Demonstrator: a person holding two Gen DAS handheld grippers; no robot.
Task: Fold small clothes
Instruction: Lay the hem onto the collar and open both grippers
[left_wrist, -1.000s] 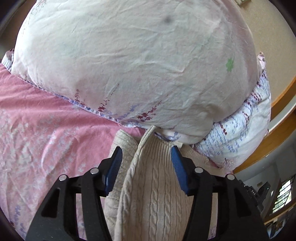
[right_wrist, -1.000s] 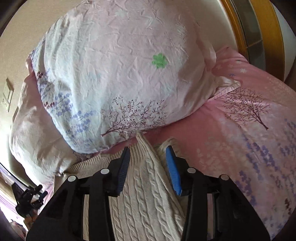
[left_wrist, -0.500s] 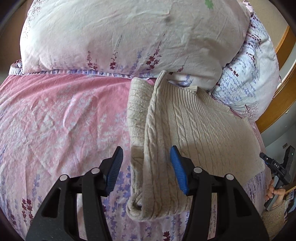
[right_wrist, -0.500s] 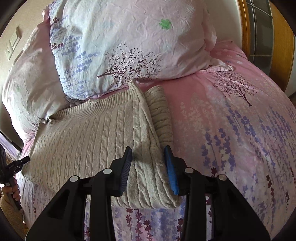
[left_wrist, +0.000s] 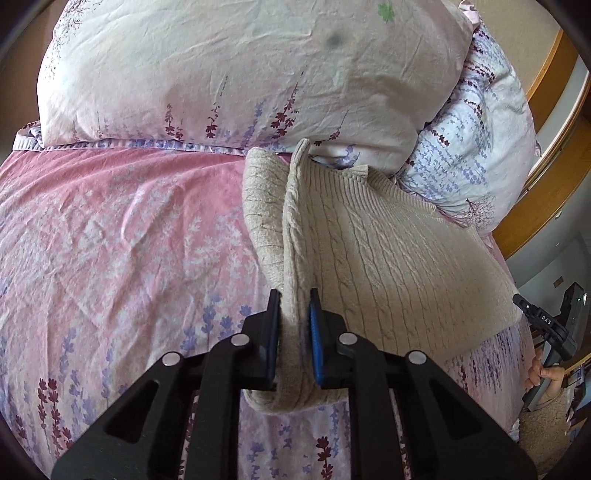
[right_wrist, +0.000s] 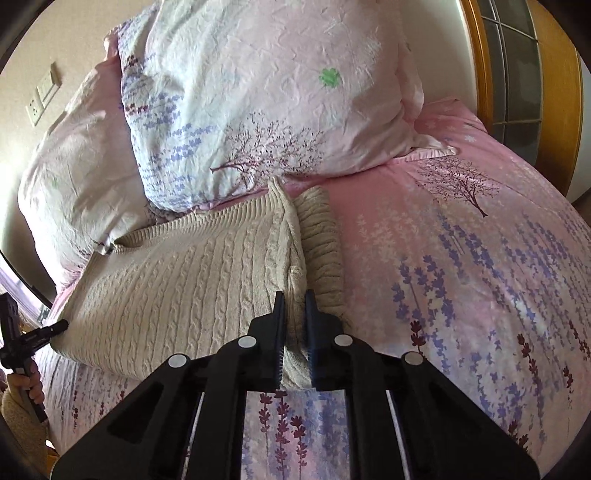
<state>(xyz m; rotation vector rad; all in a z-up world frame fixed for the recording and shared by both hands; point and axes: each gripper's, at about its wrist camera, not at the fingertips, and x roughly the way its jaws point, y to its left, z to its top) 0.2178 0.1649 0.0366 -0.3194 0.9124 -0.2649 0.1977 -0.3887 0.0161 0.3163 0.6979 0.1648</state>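
Change: a moment ago we had both pairs of jaws standing apart around the sweater's raised side folds; now they have come together on the knit.
Left gripper: its jaws are closing, with the pads already pressing a ridge of the sweater at its left near edge.
Right gripper: clenched on the fold at the sweater's right near edge, knit pinched between the pads.
Sweater: cream cable knit, lying flat on the pink bedspread, its far end touching the floral pillow; a sleeve lies folded along each gripped side.
Bed: in the right wrist view the bedspread lies to the right of the garment, the pillow beyond it.
Meaning: we judge both near corners secured, so the near hem looks ready to be lifted and carried toward the pillow end for the cross fold.
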